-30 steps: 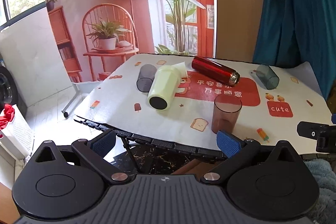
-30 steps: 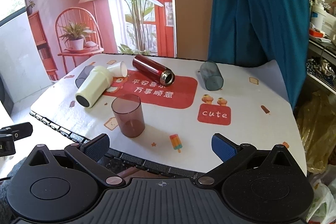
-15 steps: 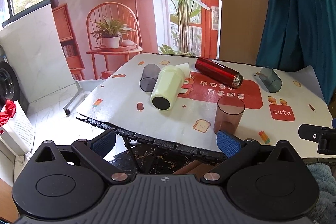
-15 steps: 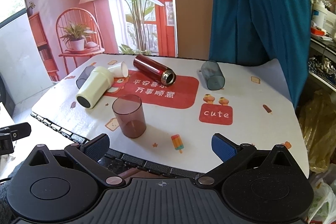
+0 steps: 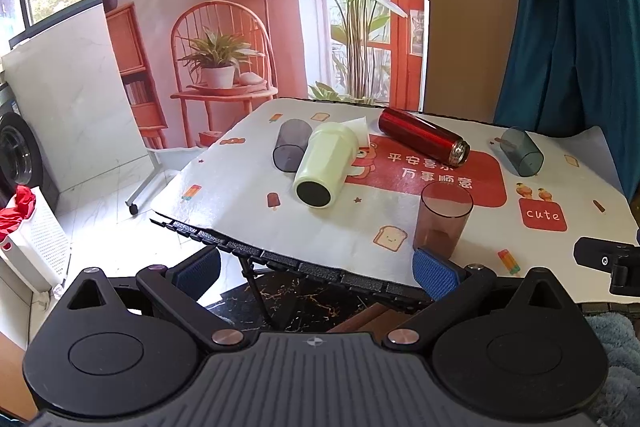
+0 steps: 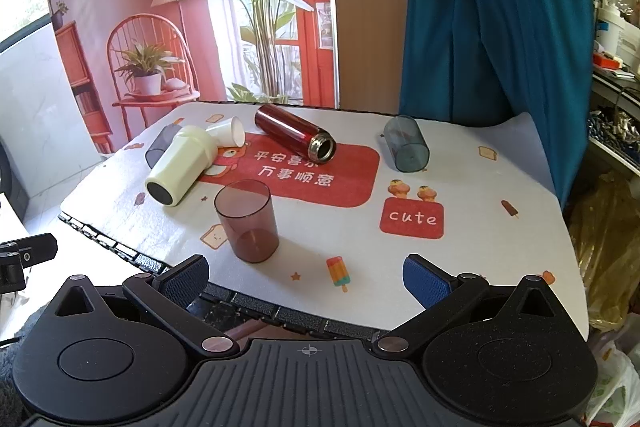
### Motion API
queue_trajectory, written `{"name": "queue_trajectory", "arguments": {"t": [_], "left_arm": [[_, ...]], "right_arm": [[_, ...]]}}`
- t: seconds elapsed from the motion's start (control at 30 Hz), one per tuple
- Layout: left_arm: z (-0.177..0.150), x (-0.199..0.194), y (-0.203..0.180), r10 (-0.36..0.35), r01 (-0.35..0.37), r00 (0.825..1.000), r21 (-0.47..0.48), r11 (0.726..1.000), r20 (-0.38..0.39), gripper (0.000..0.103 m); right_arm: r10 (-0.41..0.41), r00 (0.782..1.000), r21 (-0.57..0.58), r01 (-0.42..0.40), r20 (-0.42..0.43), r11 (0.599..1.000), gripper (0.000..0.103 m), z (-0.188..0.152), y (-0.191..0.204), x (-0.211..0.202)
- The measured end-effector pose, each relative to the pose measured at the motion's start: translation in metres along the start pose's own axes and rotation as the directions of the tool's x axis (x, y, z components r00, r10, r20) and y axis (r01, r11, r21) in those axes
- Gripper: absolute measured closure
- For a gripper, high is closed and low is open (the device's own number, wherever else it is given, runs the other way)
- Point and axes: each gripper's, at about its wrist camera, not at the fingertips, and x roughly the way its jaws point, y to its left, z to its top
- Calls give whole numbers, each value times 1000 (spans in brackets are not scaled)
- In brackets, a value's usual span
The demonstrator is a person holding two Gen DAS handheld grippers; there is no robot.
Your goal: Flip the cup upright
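Note:
Several cups lie on a patterned table mat (image 6: 460, 267). A brown see-through cup (image 6: 247, 219) (image 5: 442, 223) stands upright near the front edge. A pale green cup (image 6: 180, 167) (image 5: 325, 165), a red metal flask (image 6: 296, 137) (image 5: 424, 142), a teal cup (image 6: 406, 149) (image 5: 522, 157), a grey cup (image 5: 291, 150) (image 6: 159, 147) and a small white cup (image 6: 230, 135) lie on their sides. My left gripper (image 5: 316, 267) is open and empty, below the table's front left edge. My right gripper (image 6: 306, 283) is open and empty at the front edge.
A printed backdrop (image 6: 180, 27) stands behind the table, a teal curtain (image 6: 480, 11) at the back right. The table's black front edge (image 5: 280, 259) is close to both grippers. A white basket with red cloth (image 5: 24, 227) sits on the floor at the left. Cluttered shelves (image 6: 616, 75) are at the right.
The left gripper has pulled back and risen a little, so the table looks farther away. The right gripper has barely moved. No cup has moved.

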Motion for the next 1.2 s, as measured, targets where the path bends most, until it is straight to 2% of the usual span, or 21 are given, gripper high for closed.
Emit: {"name": "queue_trajectory", "arguments": {"t": [1.2], "left_arm": [[-3, 4, 4, 10, -10, 1000, -10, 1000, -27, 0]], "right_arm": [[2, 1000, -1, -2, -7, 1000, 0, -4, 0, 5]]}}
